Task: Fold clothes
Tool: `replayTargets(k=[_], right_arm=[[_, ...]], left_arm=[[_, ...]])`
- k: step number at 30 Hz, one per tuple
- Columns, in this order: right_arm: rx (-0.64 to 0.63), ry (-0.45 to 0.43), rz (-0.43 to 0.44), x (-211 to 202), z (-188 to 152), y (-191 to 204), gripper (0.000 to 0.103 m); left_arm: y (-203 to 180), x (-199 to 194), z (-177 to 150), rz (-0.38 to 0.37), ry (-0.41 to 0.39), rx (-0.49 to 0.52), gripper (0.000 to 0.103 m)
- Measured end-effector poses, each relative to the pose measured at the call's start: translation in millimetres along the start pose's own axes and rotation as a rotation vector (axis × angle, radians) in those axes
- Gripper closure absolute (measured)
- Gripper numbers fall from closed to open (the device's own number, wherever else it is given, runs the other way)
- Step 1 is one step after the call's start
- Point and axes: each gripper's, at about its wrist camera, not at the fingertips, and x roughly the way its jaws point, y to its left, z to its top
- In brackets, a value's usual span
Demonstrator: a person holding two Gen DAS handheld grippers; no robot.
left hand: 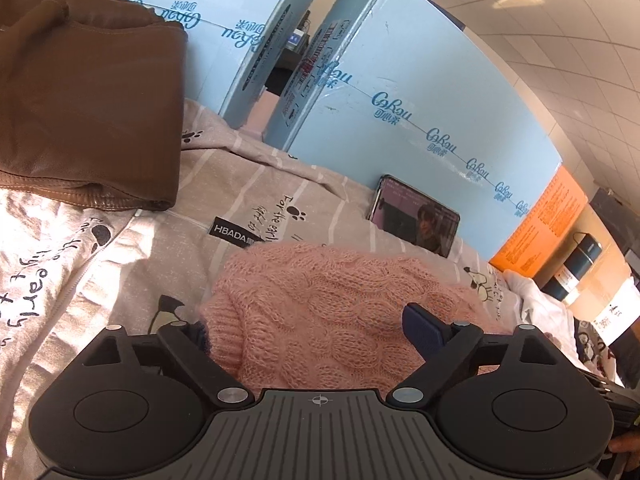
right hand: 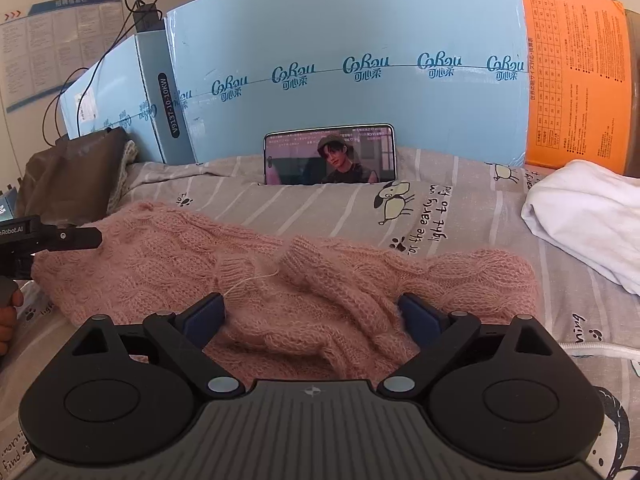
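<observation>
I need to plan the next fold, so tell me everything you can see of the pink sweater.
The pink sweater is a fuzzy cable-knit, lying bunched and partly folded on the grey printed bedsheet, with a ribbed cuff lying on top near the middle and a loose thread beside it. The open right gripper straddles its near edge; the open left gripper straddles its other end. The phone stands behind it, apart.

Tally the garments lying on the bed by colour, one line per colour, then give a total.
Pink: 1, the knitted sweater
Brown: 1, the leather garment
White: 1, the folded garment
Total: 3
</observation>
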Motion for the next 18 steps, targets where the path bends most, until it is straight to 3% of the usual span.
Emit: replayTargets(k=[2,4,8,10,12,14,18], right_arm=[[0.026,-0.015,-0.027,-2.5,0.1,-4.3,0.036],[0.059,-0.03,-0.053,-4.7,0.2,-10.1,0.052],[0.101,-0.078,-0.072,-11.3,1.6,-18.8,0.077],[0.114,-0.123,-0.077,-17.5,2.8,-22.2,0.081],[0.136,-0.19,-0.081,-28.3,4.1,-27.1,0.082],[0.176,-0.269,-0.079,-41.1,5.7,-36.1,0.082],[0.303,-0.439,-0.09,-68.3,8.9,-66.6,0.082]], left_arm=[[-1.0,1.1,-0.3,-0.001,0.005,0.007,0.01],[-0.6,1.2,-0.5,-0.002,0.004,0.007,0.01],[-1.7,2.0,-0.7,0.01,0.001,0.015,0.016],[-1.3,3.5,-0.5,0.014,0.009,0.014,0.051],[-0.9,3.4,-0.5,0.012,0.006,0.01,0.07],[-2.1,1.5,-0.8,0.01,-0.009,0.014,0.077],[-24.9,-10.9,0.7,0.007,-0.121,0.129,0.082]])
